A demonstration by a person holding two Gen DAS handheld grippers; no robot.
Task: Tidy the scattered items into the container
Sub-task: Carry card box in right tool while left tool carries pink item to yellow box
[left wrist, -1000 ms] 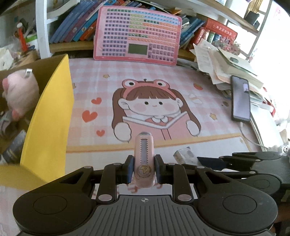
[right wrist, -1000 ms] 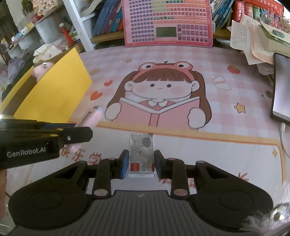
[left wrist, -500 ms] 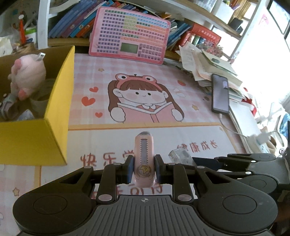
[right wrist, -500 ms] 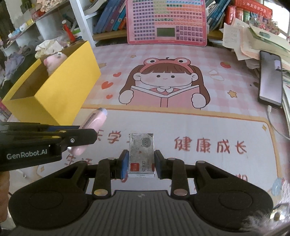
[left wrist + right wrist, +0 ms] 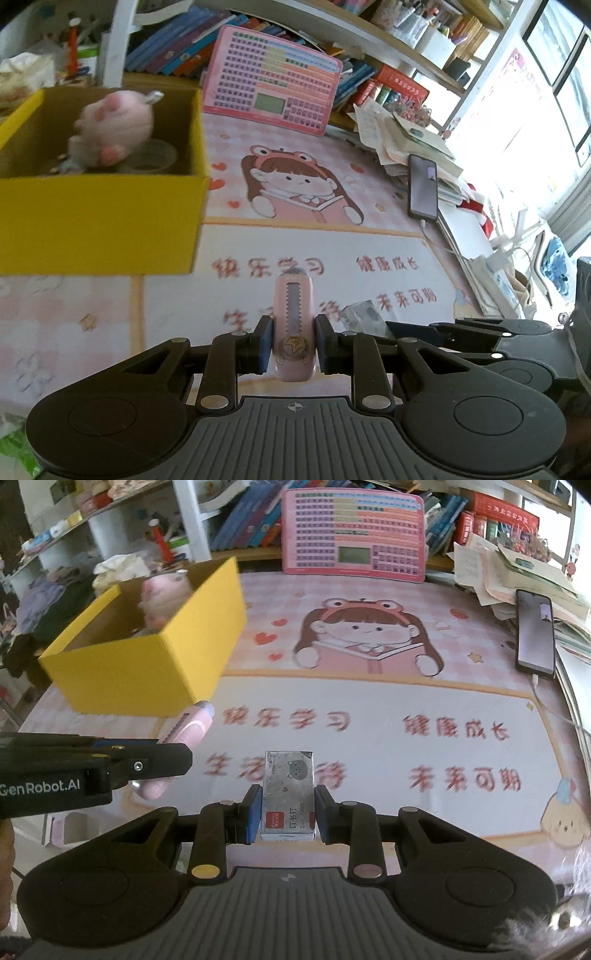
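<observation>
The left tongs [image 5: 173, 764] carry "GenRobot.AI" in white on their black side. The desk mat [image 5: 369, 709] on the surface reads, in red, 快乐学习 and 健康成长 on the far line, 未来可期 at the right of the near line. The small grey box [image 5: 288, 794] reads 订书钉 beside a red label too small to read
</observation>
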